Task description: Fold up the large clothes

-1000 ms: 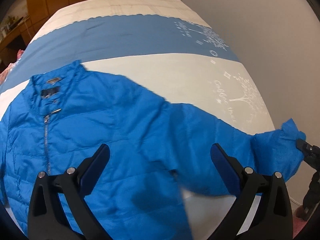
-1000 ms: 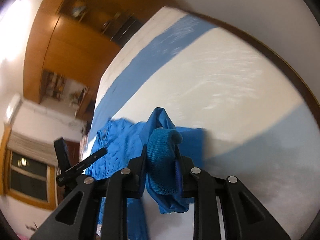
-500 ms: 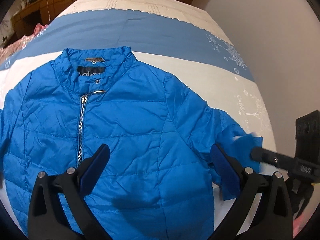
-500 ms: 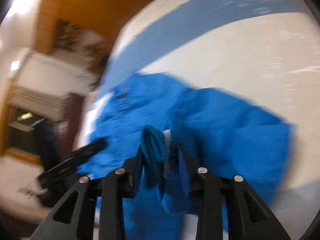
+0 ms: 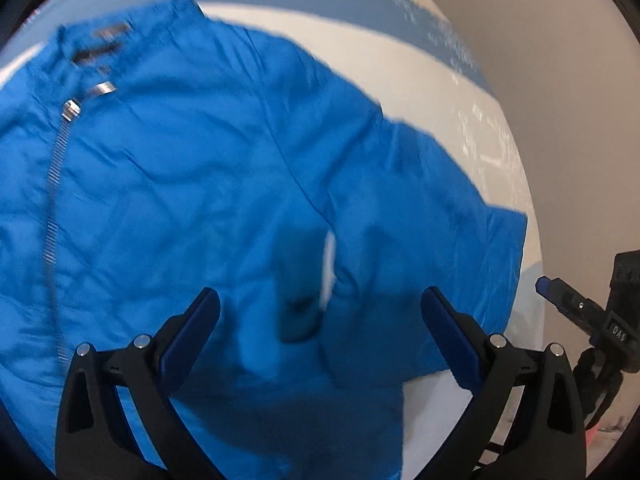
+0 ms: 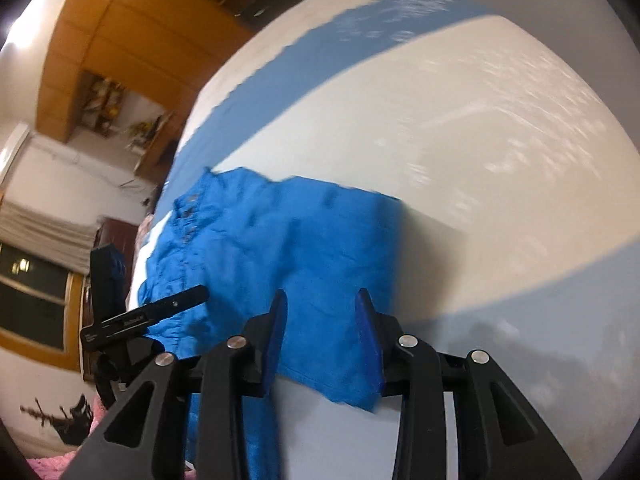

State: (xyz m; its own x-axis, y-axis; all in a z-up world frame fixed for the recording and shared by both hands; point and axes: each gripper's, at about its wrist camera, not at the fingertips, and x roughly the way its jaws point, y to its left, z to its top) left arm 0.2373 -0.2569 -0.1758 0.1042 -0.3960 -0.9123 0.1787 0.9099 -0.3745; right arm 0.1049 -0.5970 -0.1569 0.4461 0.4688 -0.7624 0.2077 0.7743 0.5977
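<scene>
A bright blue padded jacket (image 5: 192, 184) lies front up on the bed, zip (image 5: 54, 216) closed, collar at the far left. Its right sleeve (image 5: 408, 240) is folded in across the body, and its cuff (image 5: 298, 280) rests on the front. My left gripper (image 5: 320, 312) is open and empty, hovering over the folded sleeve. My right gripper (image 6: 322, 312) is open and empty, just above the folded edge of the jacket (image 6: 288, 248). It also shows at the right edge of the left wrist view (image 5: 576, 308). The left gripper shows at the left of the right wrist view (image 6: 148, 316).
The bed (image 6: 460, 128) has a white cover with blue bands (image 6: 320, 60). A plain wall (image 5: 560, 80) runs along its right side. Wooden cupboards (image 6: 120, 32) and a dark window (image 6: 32, 296) stand beyond the bed. Pink cloth (image 6: 52, 460) lies at the left.
My right gripper carried the sleeve cuff in over the jacket body, let it go and opened. The sleeve now lies folded across the front. My left gripper stayed open and moved closer.
</scene>
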